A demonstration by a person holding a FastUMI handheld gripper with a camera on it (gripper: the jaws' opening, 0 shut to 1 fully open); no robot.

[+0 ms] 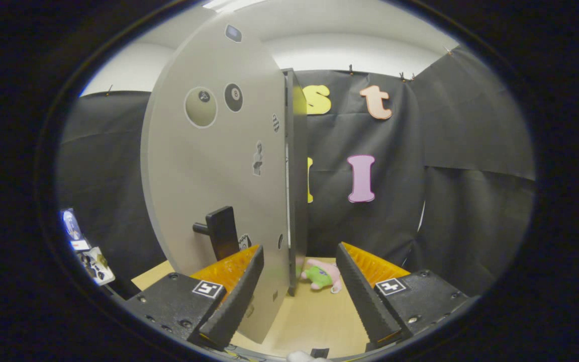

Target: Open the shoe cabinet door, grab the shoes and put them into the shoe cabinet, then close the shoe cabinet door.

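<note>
The gripper (299, 289) is spread wide and holds nothing. The cabinet door (214, 166) stands ajar, its free edge running upright just ahead, between the fingers but closer to the left one, and its face lies off to the left. The handle (220, 232) sits just above the left fingertip (near, though not between the fingers). A small plush toy (322, 275) lies on the floor (309, 317) beyond the door edge. I'd judge the coming move depends on shifting left to reach that handle.
</note>
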